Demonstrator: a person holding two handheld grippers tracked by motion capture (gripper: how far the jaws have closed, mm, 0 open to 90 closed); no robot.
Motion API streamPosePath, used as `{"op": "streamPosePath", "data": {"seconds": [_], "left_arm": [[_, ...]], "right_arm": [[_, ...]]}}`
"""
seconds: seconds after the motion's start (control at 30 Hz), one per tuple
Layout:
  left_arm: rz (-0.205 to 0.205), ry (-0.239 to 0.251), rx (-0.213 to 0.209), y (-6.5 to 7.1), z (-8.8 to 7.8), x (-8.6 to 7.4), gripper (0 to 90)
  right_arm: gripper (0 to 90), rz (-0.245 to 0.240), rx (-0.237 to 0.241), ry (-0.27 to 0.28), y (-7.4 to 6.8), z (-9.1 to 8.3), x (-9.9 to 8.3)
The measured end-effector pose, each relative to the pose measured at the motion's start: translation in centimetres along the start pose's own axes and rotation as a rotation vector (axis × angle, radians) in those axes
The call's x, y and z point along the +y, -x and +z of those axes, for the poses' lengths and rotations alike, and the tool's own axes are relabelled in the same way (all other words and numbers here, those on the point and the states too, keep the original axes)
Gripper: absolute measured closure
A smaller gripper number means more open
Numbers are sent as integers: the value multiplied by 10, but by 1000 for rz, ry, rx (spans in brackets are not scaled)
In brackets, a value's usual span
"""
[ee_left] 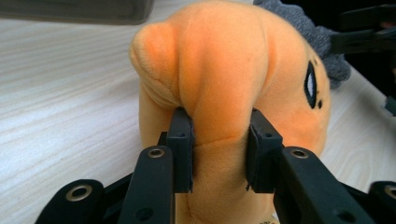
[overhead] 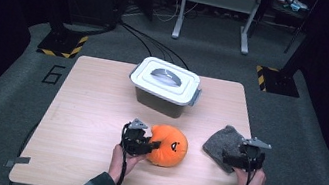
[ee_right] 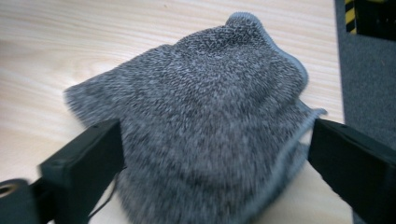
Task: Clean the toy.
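Overhead, high view: left hand-held gripper (overhead: pixel 153 145) pinching orange plush (overhead: pixel 169 146) mid-tabletop (overhead: pixel 94 106); right hand-held gripper (overhead: pixel 228 157) spread over grey cloth (overhead: pixel 223 142); lidded bin (overhead: pixel 165 86) behind. Left gripper view: pads (ee_left: pixel 181 149) bite only a soft fold, so the plush could slip out. Right gripper view: cloth (ee_right: pixel 205 116) lies loose between wide jaws; closing may snag one layer.

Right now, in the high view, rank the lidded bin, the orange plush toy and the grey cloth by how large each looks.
1. Lidded bin, clearly largest.
2. Orange plush toy and grey cloth look about alike; the hand-held gripper over each hides part, and the bin sits farther back, so I won't split these two.
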State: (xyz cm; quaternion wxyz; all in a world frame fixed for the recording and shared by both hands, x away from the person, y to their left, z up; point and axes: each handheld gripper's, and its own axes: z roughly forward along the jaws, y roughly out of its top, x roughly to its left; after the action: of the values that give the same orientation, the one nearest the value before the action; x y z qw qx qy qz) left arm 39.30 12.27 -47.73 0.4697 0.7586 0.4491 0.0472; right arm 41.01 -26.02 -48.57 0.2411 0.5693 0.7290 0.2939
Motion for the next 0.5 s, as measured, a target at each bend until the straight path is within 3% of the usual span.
{"op": "streamPosePath", "data": {"seconds": [0.17, 0.2, 0.3, 0.37, 0.5], "left_arm": [[12, -11, -5, 1, 0, 2, 684], [11, -25, 6, 2, 1, 3, 682], [26, -37, 19, 1, 2, 3, 679], [38, -44, 23, 1, 2, 2, 678], [50, -44, 36, 1, 3, 1, 674]], "right_arm": [[10, 9, 4, -59, -2, 20, 7], [39, -7, 5, -88, -3, 29, 8], [100, 6, 16, -128, -3, 39, 3], [123, 17, 18, -111, -3, 39, 1], [379, 27, 26, -71, -1, 32, -4]]}}
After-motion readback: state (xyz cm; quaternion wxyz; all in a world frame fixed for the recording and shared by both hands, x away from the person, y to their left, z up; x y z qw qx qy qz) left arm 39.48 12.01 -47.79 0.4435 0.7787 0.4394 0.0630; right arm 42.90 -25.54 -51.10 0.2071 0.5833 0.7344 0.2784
